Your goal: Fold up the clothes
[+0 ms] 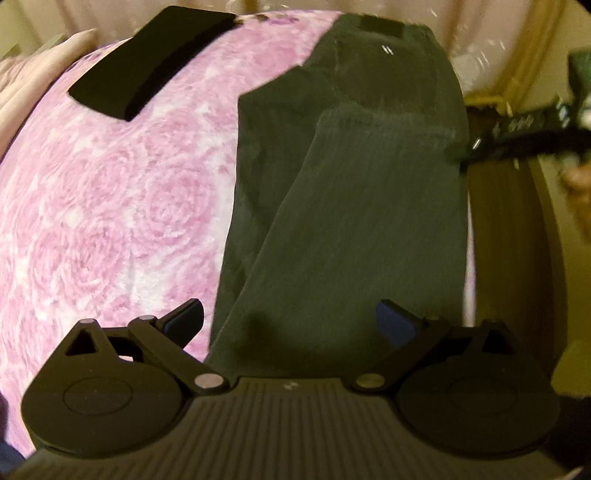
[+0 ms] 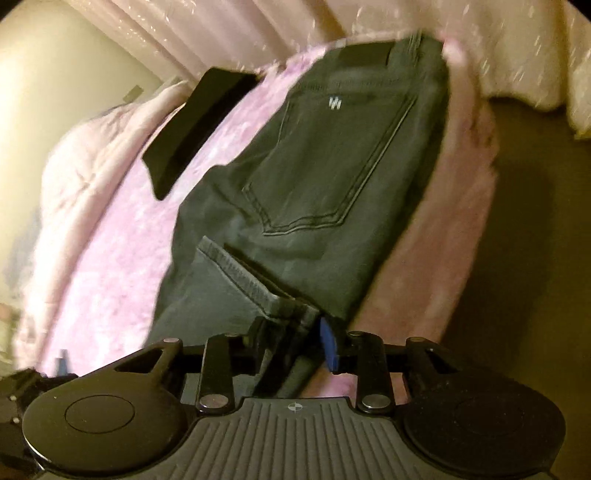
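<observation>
dark grey jeans [image 1: 351, 206]: lying on a pink rose-patterned blanket [image 1: 110, 206] that covers the bed, close to its right edge; waistband at the far end with a dark patch and a small white mark; back pocket with double stitching facing up in the right wrist view; leg section folded back over the seat, its hem lying across the garment just below the pocket

left tool [image 1: 290, 319]: fingers spread wide, nothing between them; poised over the near end of the folded leg, left finger above the blanket, right finger above the denim; whether it touches the cloth cannot be told

right tool [image 2: 291, 343]: fingers drawn close together, pinching the hem corner of the jeans [image 2: 332, 177] at the garment's right edge; blue pad visible on the right finger; seen in the left wrist view as a blurred black shape at the right side of the jeans

black flat rectangular object [image 1: 147, 62]: lying on the blanket to the far left of the jeans, well apart from them

pale curtain [image 2: 258, 29]: hanging behind the bed

brown floor [image 2: 535, 229]: beside the bed's right edge
</observation>
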A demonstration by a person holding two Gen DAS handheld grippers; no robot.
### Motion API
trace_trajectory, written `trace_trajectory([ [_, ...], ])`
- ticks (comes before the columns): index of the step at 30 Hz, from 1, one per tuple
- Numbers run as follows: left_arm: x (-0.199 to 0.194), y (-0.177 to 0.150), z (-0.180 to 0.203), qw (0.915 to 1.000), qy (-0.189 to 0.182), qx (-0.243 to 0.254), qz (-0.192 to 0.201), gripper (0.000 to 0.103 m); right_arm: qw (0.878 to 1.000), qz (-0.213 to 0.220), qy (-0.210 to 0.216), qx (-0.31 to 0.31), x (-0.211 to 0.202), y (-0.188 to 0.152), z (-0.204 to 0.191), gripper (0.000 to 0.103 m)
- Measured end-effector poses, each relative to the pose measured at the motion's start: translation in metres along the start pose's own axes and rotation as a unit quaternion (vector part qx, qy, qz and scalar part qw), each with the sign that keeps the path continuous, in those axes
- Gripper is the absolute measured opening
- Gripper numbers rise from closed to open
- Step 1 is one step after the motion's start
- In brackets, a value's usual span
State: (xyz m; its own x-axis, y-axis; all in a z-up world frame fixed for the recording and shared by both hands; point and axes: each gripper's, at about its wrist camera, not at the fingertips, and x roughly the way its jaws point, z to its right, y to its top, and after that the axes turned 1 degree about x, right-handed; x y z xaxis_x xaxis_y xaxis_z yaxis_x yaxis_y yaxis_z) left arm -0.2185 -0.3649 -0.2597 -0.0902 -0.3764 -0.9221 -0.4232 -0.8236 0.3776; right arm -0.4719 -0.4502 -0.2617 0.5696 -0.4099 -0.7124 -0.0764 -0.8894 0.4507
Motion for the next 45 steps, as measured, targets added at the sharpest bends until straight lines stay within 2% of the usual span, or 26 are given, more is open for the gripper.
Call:
trace_trajectory([
  [5,0.012,-0.022,-0.015,0.9983,-0.007,0.058,0.007,0.087,0.999,0.036,-0.030,-0.021,-0.023,-0.022,-0.026,0.034],
  [7,0.019,-0.029,-0.020,0.9971,-0.014,0.074,0.010,0.087,0.999,0.026,-0.006,-0.043,-0.010,-0.036,-0.046,0.034],
  [9,0.028,-0.036,-0.023,0.9957,-0.020,0.089,0.013,0.087,0.998,0.012,-0.003,-0.063,0.009,-0.046,-0.049,0.034],
  [13,0.049,-0.048,-0.033,0.9949,-0.029,0.095,0.016,0.089,0.999,-0.002,-0.015,-0.046,0.041,-0.056,-0.027,0.034],
  [16,0.055,-0.050,-0.042,0.9951,-0.043,0.087,0.019,0.089,0.997,0.004,-0.029,-0.067,0.032,-0.060,-0.037,0.034],
  [17,0.050,-0.051,-0.044,0.9948,-0.041,0.090,0.024,0.088,0.996,0.004,-0.035,-0.076,0.025,-0.063,-0.043,0.036],
  [20,0.027,-0.058,-0.052,0.9911,-0.035,0.119,0.049,0.085,0.991,-0.002,-0.028,-0.133,-0.005,-0.086,-0.074,0.070],
  [22,0.013,-0.071,-0.052,0.9824,-0.035,0.172,0.065,0.085,0.978,-0.018,-0.010,-0.207,-0.022,-0.113,-0.101,0.070],
  [24,0.000,-0.085,-0.050,0.9699,-0.035,0.228,0.079,0.085,0.953,-0.041,0.011,-0.300,-0.027,-0.146,-0.131,0.070],
  [27,-0.013,-0.107,-0.045,0.9440,-0.039,0.314,0.096,0.085,0.892,-0.061,0.033,-0.447,-0.017,-0.196,-0.160,0.070],
  [31,-0.001,-0.137,-0.021,0.9000,-0.058,0.422,0.094,0.085,0.817,-0.069,-0.014,-0.572,0.018,-0.239,-0.160,0.069],
  [32,0.003,-0.141,-0.017,0.8930,-0.060,0.436,0.094,0.085,0.790,-0.068,-0.039,-0.609,0.028,-0.246,-0.157,0.069],
  [33,0.006,-0.143,-0.014,0.8871,-0.061,0.447,0.095,0.085,0.761,-0.066,-0.061,-0.642,0.038,-0.252,-0.154,0.063],
  [34,0.010,-0.145,-0.011,0.8830,-0.061,0.455,0.099,0.085,0.742,-0.064,-0.073,-0.664,0.044,-0.254,-0.150,0.061],
  [35,0.011,-0.145,-0.009,0.8802,-0.058,0.460,0.103,0.085,0.743,-0.063,-0.074,-0.662,0.044,-0.250,-0.149,0.046],
  [36,0.013,-0.144,-0.007,0.8775,-0.055,0.464,0.108,0.085,0.744,-0.062,-0.076,-0.661,0.045,-0.246,-0.147,0.037],
  [37,0.013,-0.143,-0.005,0.8736,-0.051,0.471,0.113,0.085,0.747,-0.061,-0.078,-0.658,0.045,-0.241,-0.147,0.033],
  [38,0.013,-0.143,-0.002,0.8693,-0.047,0.478,0.118,0.085,0.755,-0.057,-0.078,-0.648,0.038,-0.235,-0.150,0.022],
  [39,0.014,-0.142,0.000,0.8649,-0.044,0.485,0.122,0.085,0.764,-0.053,-0.078,-0.639,0.031,-0.229,-0.154,0.018],
  [43,0.014,-0.135,0.003,0.8430,-0.025,0.519,0.140,0.084,0.795,-0.039,-0.078,-0.601,0.003,-0.205,-0.167,0.017],
  [45,0.014,-0.132,0.003,0.8363,-0.016,0.528,0.147,0.074,0.798,-0.040,-0.075,-0.596,-0.003,-0.204,-0.168,0.017],
])
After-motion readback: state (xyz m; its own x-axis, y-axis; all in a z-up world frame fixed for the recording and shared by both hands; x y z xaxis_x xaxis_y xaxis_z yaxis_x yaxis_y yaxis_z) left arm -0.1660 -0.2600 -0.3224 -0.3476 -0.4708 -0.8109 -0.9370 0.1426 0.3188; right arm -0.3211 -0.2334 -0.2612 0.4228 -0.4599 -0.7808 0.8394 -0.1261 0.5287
